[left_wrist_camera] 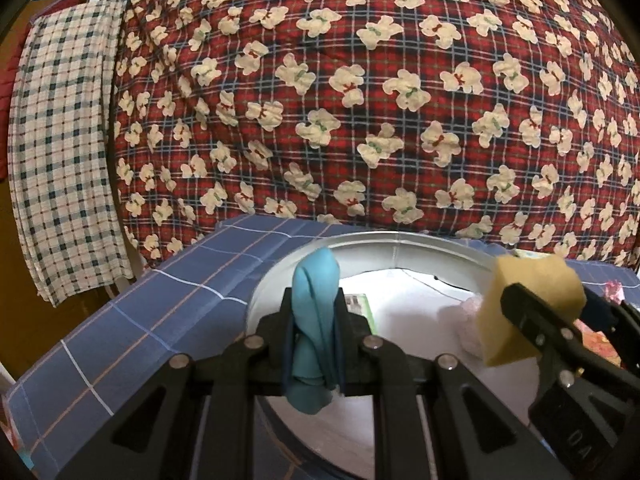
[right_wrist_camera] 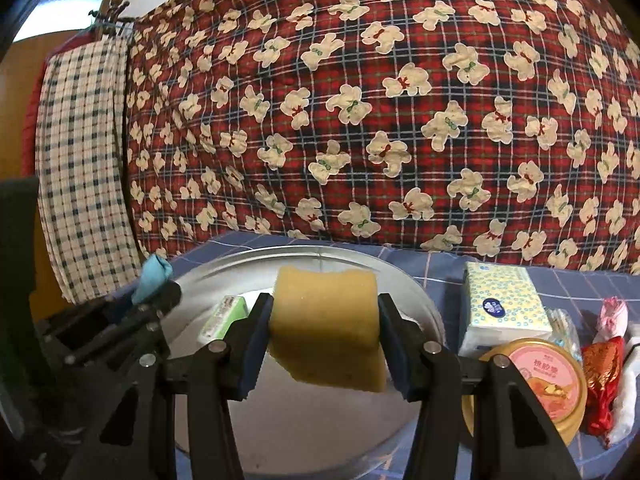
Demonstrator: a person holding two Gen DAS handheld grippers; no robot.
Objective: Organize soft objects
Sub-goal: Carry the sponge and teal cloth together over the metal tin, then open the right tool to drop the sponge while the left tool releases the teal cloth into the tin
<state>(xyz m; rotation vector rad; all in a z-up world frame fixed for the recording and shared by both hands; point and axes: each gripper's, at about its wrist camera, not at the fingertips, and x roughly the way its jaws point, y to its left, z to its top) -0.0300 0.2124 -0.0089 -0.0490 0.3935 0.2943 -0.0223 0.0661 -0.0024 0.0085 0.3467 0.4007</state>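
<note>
Black gripper arms fill the bottom of both views. Closest to the left wrist camera, the left gripper (left_wrist_camera: 314,334) is clamped on a blue cloth (left_wrist_camera: 314,320), a soft folded piece standing upright between the fingers, its top poking above them and its lower end hanging below. Closest to the right wrist camera, the right gripper (right_wrist_camera: 324,344) squeezes a yellow sponge (right_wrist_camera: 326,320) by its two sides; the sponge hangs slightly tilted.

Both held items are above a round silver tray (left_wrist_camera: 400,242), which sits on a blue checked tablecloth (left_wrist_camera: 140,320). The tray's rim curves just behind the cloth and sponge. Bare blue tablecloth stretches to the left of the tray as far as the table's left edge, while right of the tray the table is crowded. A red plaid quilt with cream bears (left_wrist_camera: 360,100) hangs close behind the table like a wall. A white and blue checked fabric (left_wrist_camera: 60,140) hangs at its left.

Inside the tray, the left view shows a pale pink soft item (left_wrist_camera: 464,324), partly hidden behind the sponge. The right view shows a small green and white packet (right_wrist_camera: 224,316) in the tray. Only the right view shows the items right of the tray: a tissue pack (right_wrist_camera: 500,304), a round gold-rimmed tin with a pink lid (right_wrist_camera: 540,380), and red foil wrapping (right_wrist_camera: 604,384). Each view catches the other gripper at its side.
</note>
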